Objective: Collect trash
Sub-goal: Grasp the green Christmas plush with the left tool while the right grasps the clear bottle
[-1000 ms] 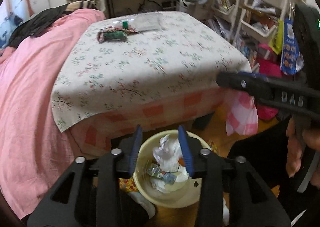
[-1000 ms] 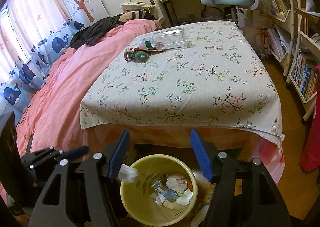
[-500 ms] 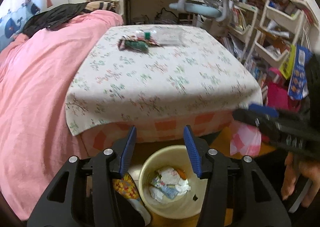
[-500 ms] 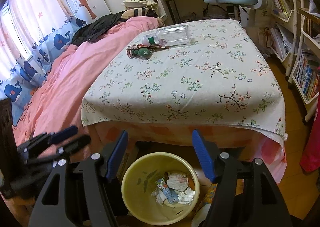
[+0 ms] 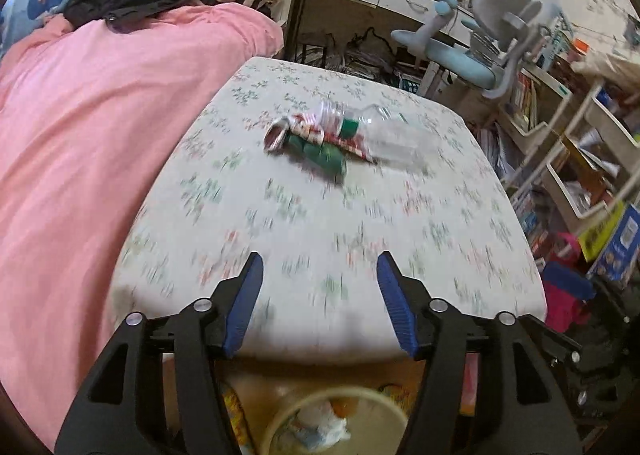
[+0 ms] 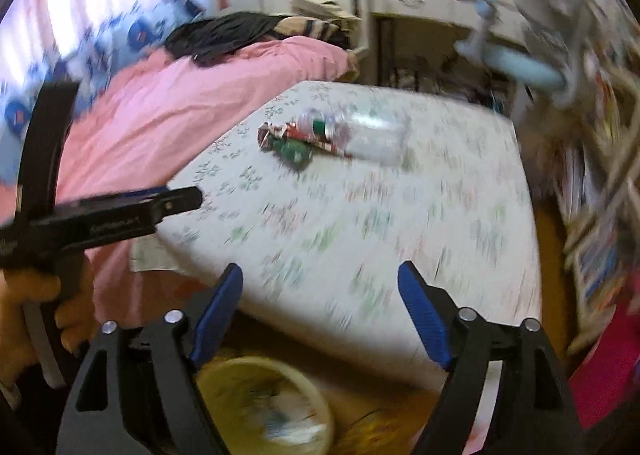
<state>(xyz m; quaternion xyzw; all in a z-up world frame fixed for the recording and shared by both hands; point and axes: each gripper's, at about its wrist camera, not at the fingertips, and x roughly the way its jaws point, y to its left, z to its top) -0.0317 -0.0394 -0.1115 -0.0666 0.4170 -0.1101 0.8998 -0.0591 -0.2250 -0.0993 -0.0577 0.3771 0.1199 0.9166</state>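
Wrappers (image 5: 310, 139) and a bottle (image 5: 390, 135) sit far across the table (image 5: 320, 223), well ahead of the left gripper (image 5: 320, 295), jaws opening, nothing between. Bin (image 5: 332, 421) just below it.

Right view: right gripper (image 6: 320, 311) opening too, empty, wrappers (image 6: 294, 143) far ahead, bin (image 6: 264, 407) underneath.

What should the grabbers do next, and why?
Probably reach across the table toward the wrappers and the clear bottle at its far side. Both grippers, left and right, are empty with jaws opening, and that trash still lies outside the bin.
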